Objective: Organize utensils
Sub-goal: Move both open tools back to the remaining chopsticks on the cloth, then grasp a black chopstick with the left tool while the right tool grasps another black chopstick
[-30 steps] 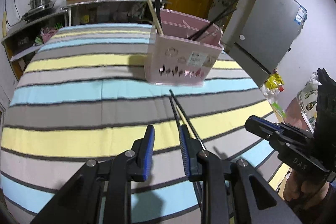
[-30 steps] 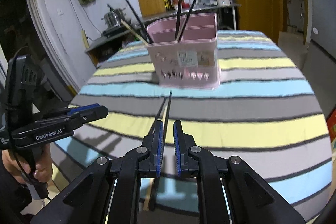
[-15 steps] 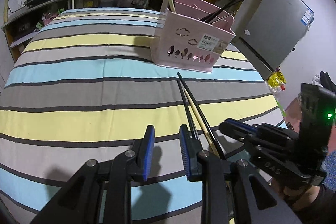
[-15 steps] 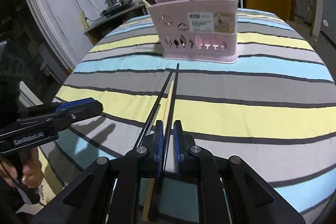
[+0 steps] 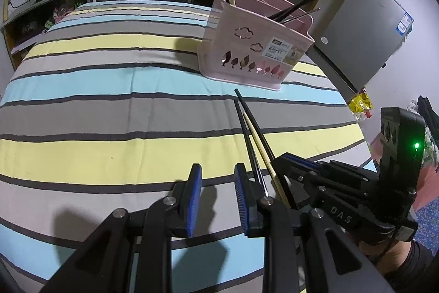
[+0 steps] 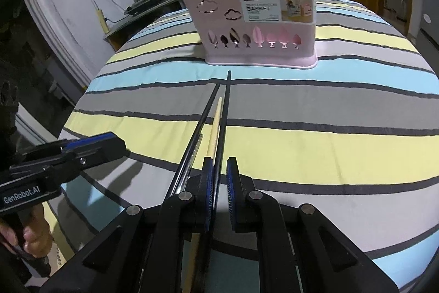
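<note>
Two grippers (image 5: 216, 197) (image 6: 219, 183) open, right astride black chopstick (image 6: 223, 111) nr basket (image 6: 260, 18).

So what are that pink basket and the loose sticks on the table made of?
The pink basket looks like moulded plastic: smooth matte walls, cut-out cloud and tree shapes, a printed label. The pale chopstick seems bamboo or wood, dull and cream-coloured. The black chopsticks are glossy, perhaps lacquered or plastic. The striped cloth looks woven cotton.
</note>
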`<control>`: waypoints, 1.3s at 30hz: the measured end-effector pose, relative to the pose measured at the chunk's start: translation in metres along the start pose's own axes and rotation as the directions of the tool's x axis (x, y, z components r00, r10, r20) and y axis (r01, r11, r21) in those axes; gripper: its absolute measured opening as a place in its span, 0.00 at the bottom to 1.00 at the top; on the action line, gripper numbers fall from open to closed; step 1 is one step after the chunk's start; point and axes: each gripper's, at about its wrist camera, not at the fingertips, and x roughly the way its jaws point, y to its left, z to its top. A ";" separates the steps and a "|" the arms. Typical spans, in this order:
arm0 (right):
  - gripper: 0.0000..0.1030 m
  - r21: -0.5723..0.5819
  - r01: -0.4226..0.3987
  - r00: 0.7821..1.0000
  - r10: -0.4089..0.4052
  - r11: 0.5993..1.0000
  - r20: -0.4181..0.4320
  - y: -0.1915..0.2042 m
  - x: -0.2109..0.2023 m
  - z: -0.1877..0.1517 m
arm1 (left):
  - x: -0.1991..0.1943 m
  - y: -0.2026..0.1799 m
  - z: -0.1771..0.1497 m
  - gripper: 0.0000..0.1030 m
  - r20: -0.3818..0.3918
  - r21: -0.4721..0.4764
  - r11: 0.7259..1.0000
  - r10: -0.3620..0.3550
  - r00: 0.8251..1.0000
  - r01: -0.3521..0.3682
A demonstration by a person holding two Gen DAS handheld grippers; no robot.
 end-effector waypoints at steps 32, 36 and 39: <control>0.08 0.048 0.046 0.999 -0.046 0.998 0.005 -0.019 -0.010 -0.009 | 0.062 -0.029 0.036 0.08 -0.069 0.100 0.992 0.082 0.994 -0.075; 0.08 0.053 0.044 0.999 -0.044 0.998 0.006 -0.020 -0.012 -0.011 | 0.056 -0.012 0.037 0.06 -0.075 0.078 0.992 0.103 0.992 -0.098; 0.08 0.061 0.038 0.999 -0.039 0.997 0.005 -0.022 -0.013 -0.013 | 0.049 0.004 0.035 0.06 -0.072 0.058 0.991 0.121 0.990 -0.117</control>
